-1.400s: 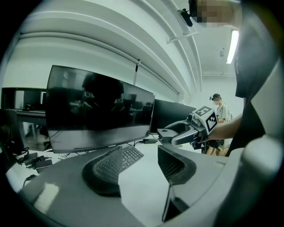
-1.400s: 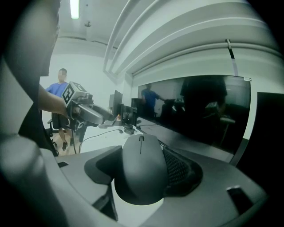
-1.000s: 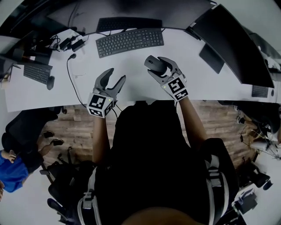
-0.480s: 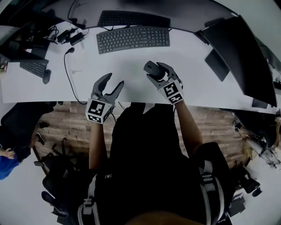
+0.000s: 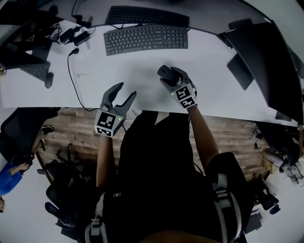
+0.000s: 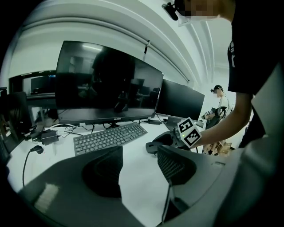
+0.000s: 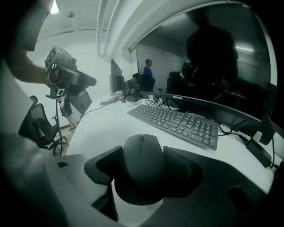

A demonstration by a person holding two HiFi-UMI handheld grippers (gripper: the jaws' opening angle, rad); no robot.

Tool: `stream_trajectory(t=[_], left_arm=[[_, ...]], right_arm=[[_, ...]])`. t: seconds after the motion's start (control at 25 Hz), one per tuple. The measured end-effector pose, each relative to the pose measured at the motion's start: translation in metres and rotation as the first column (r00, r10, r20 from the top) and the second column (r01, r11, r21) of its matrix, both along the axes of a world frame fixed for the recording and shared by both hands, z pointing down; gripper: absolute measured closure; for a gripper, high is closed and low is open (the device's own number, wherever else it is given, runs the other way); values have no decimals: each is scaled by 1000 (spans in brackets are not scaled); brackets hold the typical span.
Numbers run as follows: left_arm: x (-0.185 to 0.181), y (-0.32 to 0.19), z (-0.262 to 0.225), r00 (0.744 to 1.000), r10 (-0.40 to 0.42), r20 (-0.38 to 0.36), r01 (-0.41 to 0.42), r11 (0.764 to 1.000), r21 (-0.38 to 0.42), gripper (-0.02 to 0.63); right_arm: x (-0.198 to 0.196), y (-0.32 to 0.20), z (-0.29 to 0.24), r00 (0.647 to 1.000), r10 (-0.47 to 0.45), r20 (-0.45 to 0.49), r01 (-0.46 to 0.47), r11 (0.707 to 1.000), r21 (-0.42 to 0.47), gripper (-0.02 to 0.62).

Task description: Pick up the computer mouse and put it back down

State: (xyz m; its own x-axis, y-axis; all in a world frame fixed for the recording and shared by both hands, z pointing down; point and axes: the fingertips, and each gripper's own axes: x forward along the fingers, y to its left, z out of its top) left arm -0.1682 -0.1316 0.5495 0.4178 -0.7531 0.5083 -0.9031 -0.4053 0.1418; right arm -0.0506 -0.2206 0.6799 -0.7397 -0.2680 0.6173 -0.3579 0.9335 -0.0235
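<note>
Two jaws of the right gripper [image 5: 169, 76] clamp the mouse [image 7: 141, 162]; left gripper [image 5: 125, 91] gapes wide.

The light in here is flat and comes from overhead; a lamp [image 7: 54, 6] flares in the top corner of the right gripper view, and the far end of the room is lost in a milky haze. From the head view the white desk [image 5: 142, 71] looks grey and dim, with only faint shadows. The dark monitor [image 6: 108, 82] mirrors the room lights. All three views bulge like fisheyes and have black corners, and the computer mouse [image 7: 141, 168], close to the lens, looks slightly soft
</note>
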Motion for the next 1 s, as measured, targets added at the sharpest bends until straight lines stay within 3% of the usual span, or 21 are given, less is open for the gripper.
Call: stream_trajectory(t=[0.28, 1.0], left_arm=[[1, 0, 8, 1000, 3, 17, -2, 1000, -17, 374], [3, 7, 13, 1000, 7, 22, -6, 999, -35, 374]], right_arm=[[4, 1, 31, 999, 26, -18, -27, 998, -63, 302], [10, 7, 53, 994, -4, -107, 2, 1000, -24, 302]])
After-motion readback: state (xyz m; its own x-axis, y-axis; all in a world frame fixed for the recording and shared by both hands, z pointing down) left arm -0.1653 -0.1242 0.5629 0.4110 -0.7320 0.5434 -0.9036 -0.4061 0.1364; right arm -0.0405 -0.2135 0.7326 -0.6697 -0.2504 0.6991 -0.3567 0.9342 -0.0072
